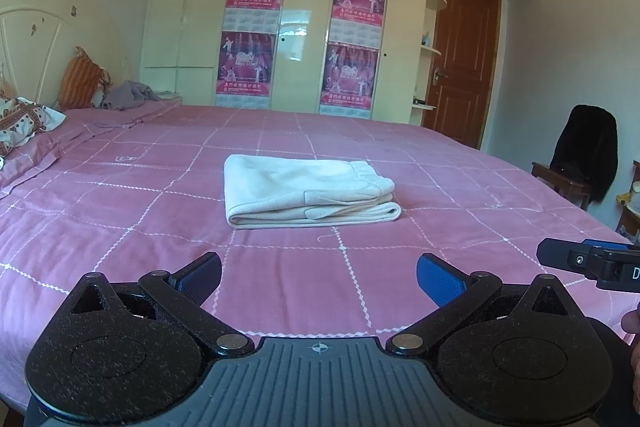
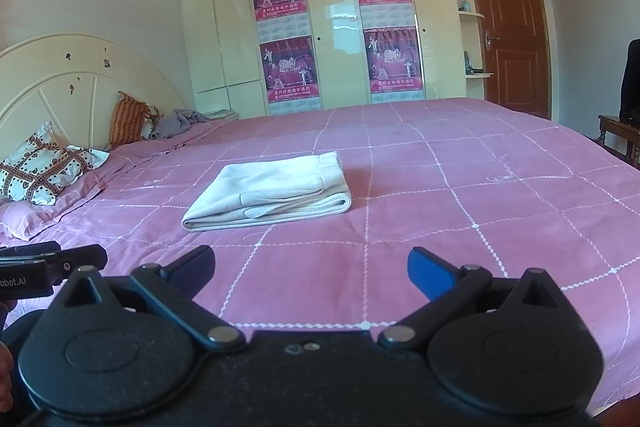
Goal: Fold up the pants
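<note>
Pink bedspread (image 1: pixel 120 227) bears folded pants (image 1: pixel 308 191) — pillows (image 2: pixel 44 171) well apart.

left gripper (image 1: pixel 319 277): black linkage arms, silver pivot screws, blue ribbed pads (image 1: pixel 438 283), grey ridged base with crosshair mark | right gripper (image 2: pixel 311 269): black round housings, blue pad, two small screws; jaws' arms lint-speckled

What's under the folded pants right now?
The white pants lie folded flat on the pink checked bedspread. The fabric directly beneath them is covered, so anything trapped there cannot be seen.
</note>
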Demonstrator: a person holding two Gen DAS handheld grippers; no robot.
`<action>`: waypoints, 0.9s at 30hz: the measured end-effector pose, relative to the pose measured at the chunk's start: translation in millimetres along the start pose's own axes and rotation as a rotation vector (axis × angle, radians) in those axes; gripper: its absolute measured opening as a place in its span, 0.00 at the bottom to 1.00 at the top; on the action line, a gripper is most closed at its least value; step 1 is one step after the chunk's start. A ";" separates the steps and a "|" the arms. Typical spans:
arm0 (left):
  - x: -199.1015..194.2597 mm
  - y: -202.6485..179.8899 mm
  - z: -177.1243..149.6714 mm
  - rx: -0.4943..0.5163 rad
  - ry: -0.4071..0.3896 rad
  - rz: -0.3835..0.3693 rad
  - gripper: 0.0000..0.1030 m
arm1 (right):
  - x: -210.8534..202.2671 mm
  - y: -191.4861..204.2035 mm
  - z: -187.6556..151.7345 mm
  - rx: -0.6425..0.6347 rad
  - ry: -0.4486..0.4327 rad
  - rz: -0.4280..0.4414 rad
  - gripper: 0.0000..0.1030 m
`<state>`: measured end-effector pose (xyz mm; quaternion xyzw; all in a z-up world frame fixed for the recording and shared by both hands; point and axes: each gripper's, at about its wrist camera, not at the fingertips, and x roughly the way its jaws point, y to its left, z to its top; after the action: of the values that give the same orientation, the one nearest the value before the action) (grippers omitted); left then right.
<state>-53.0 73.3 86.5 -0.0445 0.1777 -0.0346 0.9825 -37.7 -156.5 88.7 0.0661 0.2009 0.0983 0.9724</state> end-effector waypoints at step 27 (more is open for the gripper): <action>-0.2 -3.3 -3.6 0.010 -0.002 -0.006 1.00 | 0.3 0.2 0.3 -0.001 0.002 0.001 1.00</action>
<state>-54.6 69.8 83.6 -0.0402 0.1765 -0.0384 0.9827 -37.4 -156.3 88.9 0.0656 0.2018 0.0988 0.9722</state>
